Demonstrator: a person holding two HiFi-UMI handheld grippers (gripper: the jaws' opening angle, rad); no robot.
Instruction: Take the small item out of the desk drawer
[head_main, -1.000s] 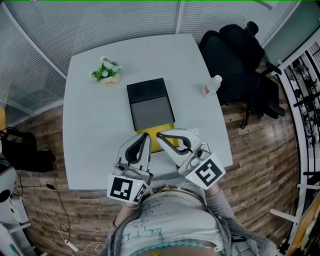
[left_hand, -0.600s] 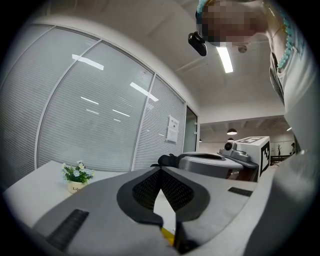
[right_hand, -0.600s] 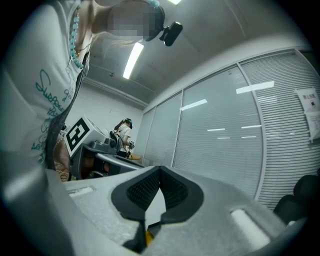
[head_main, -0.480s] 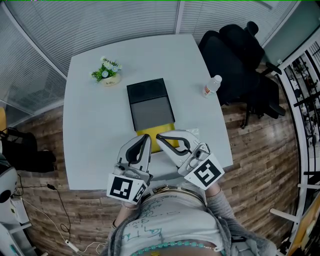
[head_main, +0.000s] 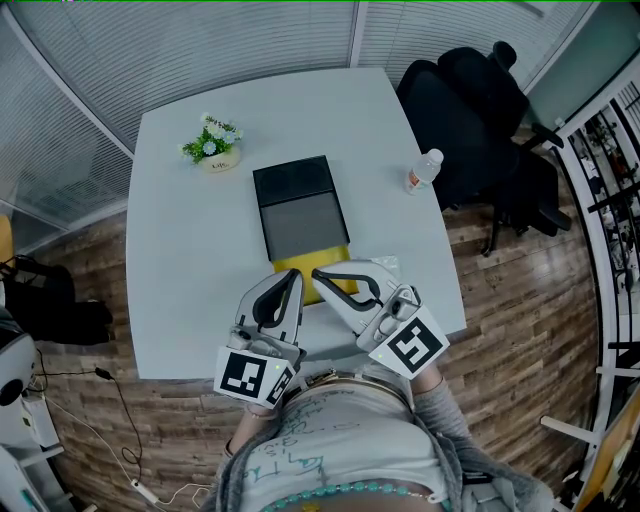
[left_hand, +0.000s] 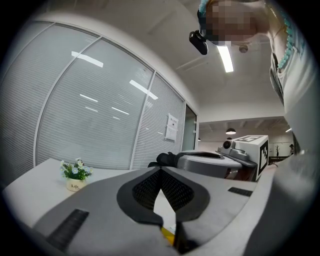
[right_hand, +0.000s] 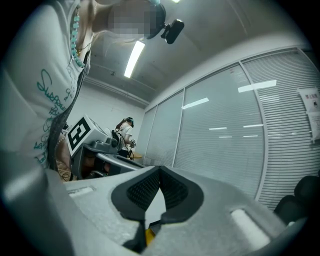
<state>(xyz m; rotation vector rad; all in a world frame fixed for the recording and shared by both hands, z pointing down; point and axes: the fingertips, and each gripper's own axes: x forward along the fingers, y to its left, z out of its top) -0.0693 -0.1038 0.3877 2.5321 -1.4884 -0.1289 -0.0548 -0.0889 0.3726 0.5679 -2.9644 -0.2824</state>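
Surface and wooden floor fill the head view. On the white surface the desk drawer, a black and grey box, lies in the middle, and a yellow part shows at its near end. The left gripper and right gripper lie side by side at the near edge, their tips close together and just at that yellow part. A potted plant stands far left and a bottle far right, both well apart from the box. A black chair stands beyond the far right corner. The small item cannot be made out here.

The left gripper view shows the left gripper with its jaws closed tip to tip and nothing caught between the pads. Through the gap behind the tips only pale surface and a yellow sliver appear (too little to tell what it belongs to). The plant sits far left, and the right gripper's marker cube is just beside on the right.

The right gripper view shows the right gripper likewise closed, tips together and holding nothing, with a bit of yellow low in the gap. The left gripper's marker cube is near on the left, and a glass wall with blinds stands beyond.
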